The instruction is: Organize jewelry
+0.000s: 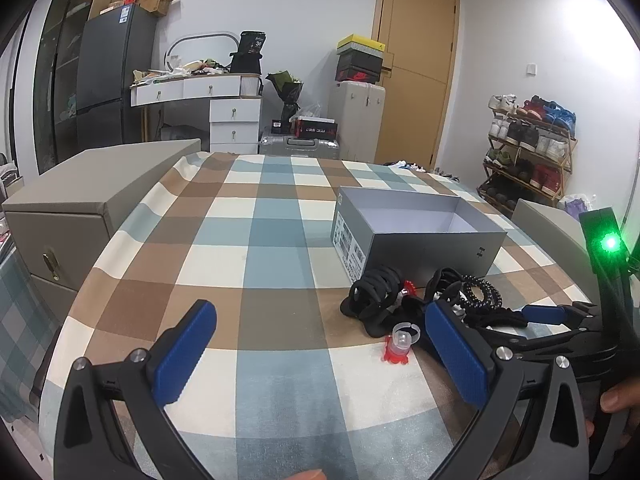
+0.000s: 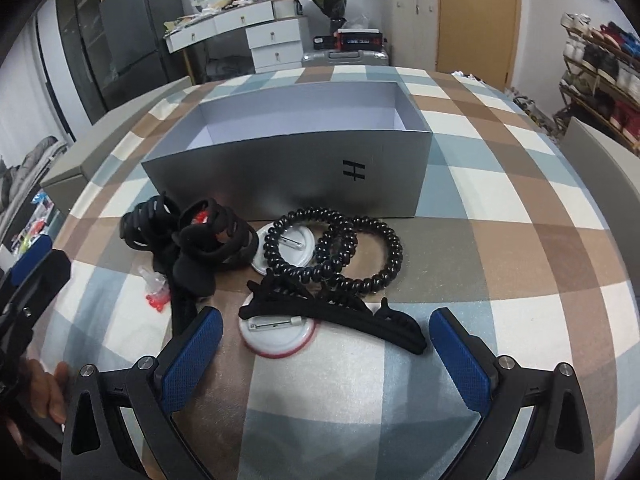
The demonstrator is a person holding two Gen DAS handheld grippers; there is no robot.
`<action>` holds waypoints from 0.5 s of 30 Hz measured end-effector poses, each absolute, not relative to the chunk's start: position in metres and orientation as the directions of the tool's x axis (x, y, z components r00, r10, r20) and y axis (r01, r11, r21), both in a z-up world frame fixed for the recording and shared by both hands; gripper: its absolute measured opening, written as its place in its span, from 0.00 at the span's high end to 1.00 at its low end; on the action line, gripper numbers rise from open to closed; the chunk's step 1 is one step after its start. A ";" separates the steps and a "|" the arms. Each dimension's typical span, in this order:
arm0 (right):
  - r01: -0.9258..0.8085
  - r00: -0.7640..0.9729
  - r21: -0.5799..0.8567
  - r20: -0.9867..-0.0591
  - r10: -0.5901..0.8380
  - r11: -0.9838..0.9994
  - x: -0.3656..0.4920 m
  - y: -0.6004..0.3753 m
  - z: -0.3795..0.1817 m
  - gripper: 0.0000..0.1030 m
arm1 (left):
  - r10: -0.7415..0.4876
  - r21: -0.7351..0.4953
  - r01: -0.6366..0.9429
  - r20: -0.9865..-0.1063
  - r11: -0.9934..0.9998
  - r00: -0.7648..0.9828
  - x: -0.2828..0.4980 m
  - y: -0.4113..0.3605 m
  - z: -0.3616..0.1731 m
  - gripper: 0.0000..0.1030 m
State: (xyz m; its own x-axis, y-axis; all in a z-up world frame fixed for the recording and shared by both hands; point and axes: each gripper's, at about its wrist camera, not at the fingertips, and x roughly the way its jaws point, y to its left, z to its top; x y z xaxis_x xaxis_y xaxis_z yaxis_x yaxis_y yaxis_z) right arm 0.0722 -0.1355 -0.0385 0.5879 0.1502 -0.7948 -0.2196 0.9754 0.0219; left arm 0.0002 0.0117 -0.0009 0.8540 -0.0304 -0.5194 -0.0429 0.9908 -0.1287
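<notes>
An open grey box stands on the checked tablecloth; it also shows in the left wrist view. In front of it lie black hair claws, two black spiral hair ties, a long black hair clip, two white pin badges and a small clear ring with a red charm, also in the left wrist view. My right gripper is open just before the long clip and badge. My left gripper is open, left of the pile, near the ring.
A grey cabinet stands at the table's left side. A grey chair back is at the right edge. Behind are a desk with drawers, suitcases, a door and a shoe rack.
</notes>
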 end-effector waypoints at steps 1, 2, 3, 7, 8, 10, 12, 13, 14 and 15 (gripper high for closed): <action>-0.218 0.583 0.017 -0.800 0.144 0.976 0.074 -0.135 -0.039 0.00 | -0.027 -0.121 -0.044 -0.529 0.992 0.848 0.002 0.010 -0.001 0.01; -0.214 0.578 0.011 -0.804 0.136 0.977 0.075 -0.135 -0.040 0.00 | -0.033 -0.118 -0.037 -0.535 0.992 0.844 0.003 0.010 -0.001 0.01; -0.215 0.579 0.005 -0.804 0.132 0.977 0.075 -0.134 -0.040 0.01 | -0.040 -0.116 -0.029 -0.551 0.993 0.834 0.006 0.008 -0.001 0.01; -0.218 0.583 -0.014 -0.803 0.119 0.976 0.075 -0.134 -0.038 0.10 | -0.036 -0.109 -0.032 -0.569 0.994 0.821 0.012 0.005 -0.001 0.01; -0.223 0.579 -0.004 -0.805 0.129 0.975 0.075 -0.134 -0.038 0.10 | -0.037 -0.111 -0.035 -0.579 0.993 0.814 0.014 0.005 -0.002 0.01; -0.237 0.578 0.012 -0.802 0.150 0.972 0.073 -0.138 -0.036 0.10 | -0.056 -0.137 -0.034 -0.599 0.990 0.799 0.020 0.005 -0.003 0.01; -0.254 0.594 0.046 -0.781 0.194 0.966 0.067 -0.145 -0.032 0.10 | -0.068 -0.149 -0.030 -0.615 0.988 0.786 0.026 0.005 -0.004 0.01; -0.260 0.603 0.062 -0.769 0.212 0.964 0.064 -0.149 -0.029 0.10 | -0.062 -0.143 -0.037 -0.626 0.989 0.778 0.030 0.003 -0.005 0.01; -0.265 0.610 0.079 -0.758 0.231 0.961 0.061 -0.153 -0.026 0.10 | -0.060 -0.140 -0.038 -0.630 0.989 0.774 0.032 0.002 -0.005 0.01; -0.273 0.616 0.098 -0.746 0.252 0.957 0.058 -0.156 -0.023 0.10 | -0.056 -0.133 -0.038 -0.634 0.990 0.772 0.035 0.001 -0.005 0.01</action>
State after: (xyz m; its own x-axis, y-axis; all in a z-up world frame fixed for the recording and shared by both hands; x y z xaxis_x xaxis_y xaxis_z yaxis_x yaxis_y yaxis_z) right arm 0.0583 -0.1565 -0.0234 0.6163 0.2525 -0.7459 -0.2733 0.9569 0.0981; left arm 0.0348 0.0013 -0.0050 0.7716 -0.0557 -0.6337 -0.0380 0.9903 -0.1333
